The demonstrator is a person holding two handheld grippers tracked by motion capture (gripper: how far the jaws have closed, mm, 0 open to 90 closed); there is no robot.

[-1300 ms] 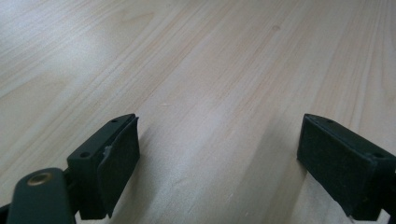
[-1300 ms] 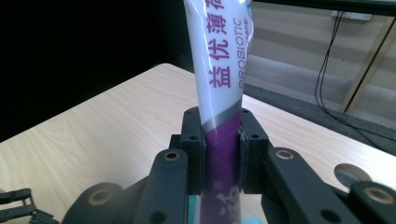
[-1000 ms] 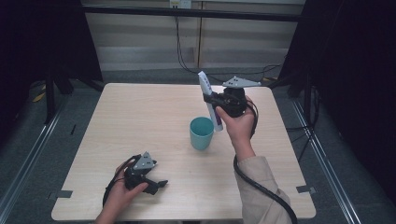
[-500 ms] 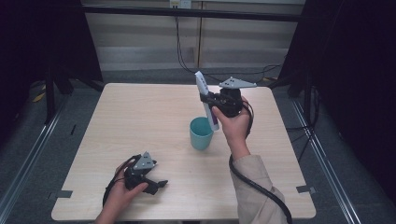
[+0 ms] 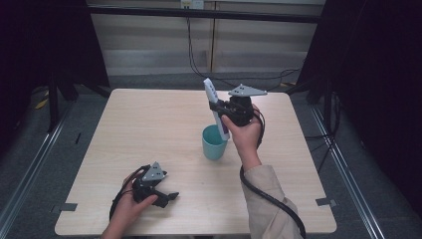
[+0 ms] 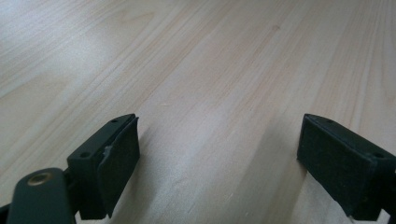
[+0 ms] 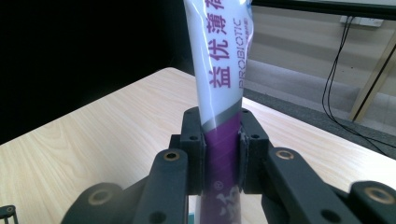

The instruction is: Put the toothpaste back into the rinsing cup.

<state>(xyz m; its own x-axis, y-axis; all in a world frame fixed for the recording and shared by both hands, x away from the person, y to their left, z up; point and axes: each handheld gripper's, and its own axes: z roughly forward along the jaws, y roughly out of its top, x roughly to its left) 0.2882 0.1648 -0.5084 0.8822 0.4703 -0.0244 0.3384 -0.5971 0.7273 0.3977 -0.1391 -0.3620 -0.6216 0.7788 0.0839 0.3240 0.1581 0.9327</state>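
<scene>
A white and purple tube (image 5: 211, 94) stands almost upright over the table, its white end up and leaning slightly left. My right gripper (image 5: 219, 107) is shut on its purple middle. In the right gripper view both pads press the tube (image 7: 224, 60) from either side, so my right gripper (image 7: 222, 154) holds it firmly. A teal cup (image 5: 214, 145) stands upright just below, and the tube's lower end overlaps the cup's rim. At the front left my left gripper (image 5: 170, 196) rests on the table (image 5: 149, 124), held by a hand. Its jaws stand wide apart, so my left gripper (image 6: 219, 172) is open over bare wood (image 6: 210, 70).
The light wooden table has dark floor and metal rails around it. Black cables (image 5: 199, 55) hang against the back wall. A thick cable (image 5: 271, 201) trails from the right gripper along the sleeve to the front edge.
The right hand has shifted slightly left with the tube and turned, bringing the tube closer over the cup. The left gripper has stayed in place.
</scene>
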